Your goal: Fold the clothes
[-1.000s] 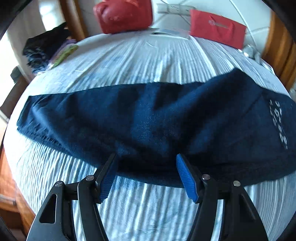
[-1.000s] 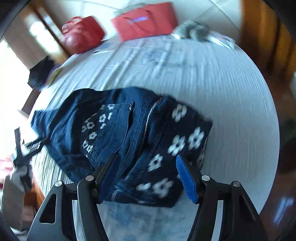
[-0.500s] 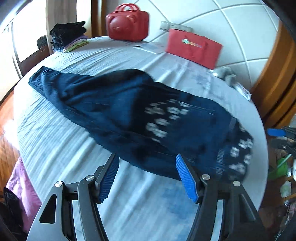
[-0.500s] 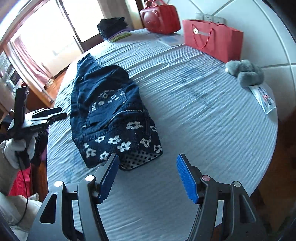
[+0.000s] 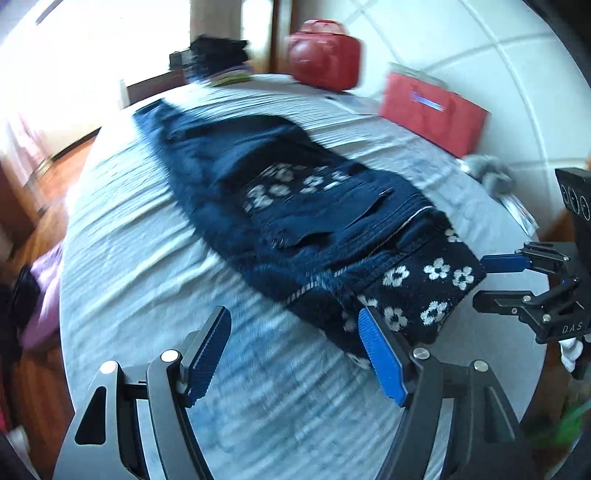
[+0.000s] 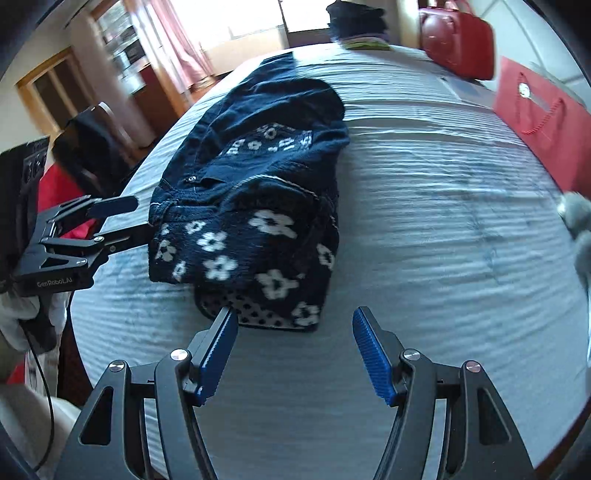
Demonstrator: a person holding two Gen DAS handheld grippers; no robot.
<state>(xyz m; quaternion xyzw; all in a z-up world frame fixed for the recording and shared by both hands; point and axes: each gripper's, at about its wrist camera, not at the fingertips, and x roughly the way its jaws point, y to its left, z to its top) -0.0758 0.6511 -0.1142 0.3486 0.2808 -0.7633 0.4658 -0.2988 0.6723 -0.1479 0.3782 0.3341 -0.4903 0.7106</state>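
Dark blue trousers (image 5: 306, 206) with white flower patches lie lengthwise on the striped grey bed cover (image 5: 147, 280), legs stretching to the far end and the flowered waistband (image 6: 236, 251) nearest. My left gripper (image 5: 293, 321) is open just short of the waistband's near corner, nothing between its fingers. My right gripper (image 6: 293, 319) is open in front of the waistband's dotted lining (image 6: 258, 317), holding nothing. Each gripper shows in the other's view: the right gripper (image 5: 493, 280) at the waistband's right end, the left gripper (image 6: 123, 219) at its left edge, both open.
At the far side stand a red handbag (image 5: 325, 62) and a red paper bag (image 5: 432, 110), with a grey plush toy (image 5: 491, 173) by the wall. A pile of dark clothes (image 6: 356, 18) sits at the far corner. Wooden floor and furniture lie left of the bed.
Both views have swung toward the waistband end. My left gripper left the trouser leg's middle and came round to the waistband corner; my right gripper drew back, then closed in. Both stayed open.
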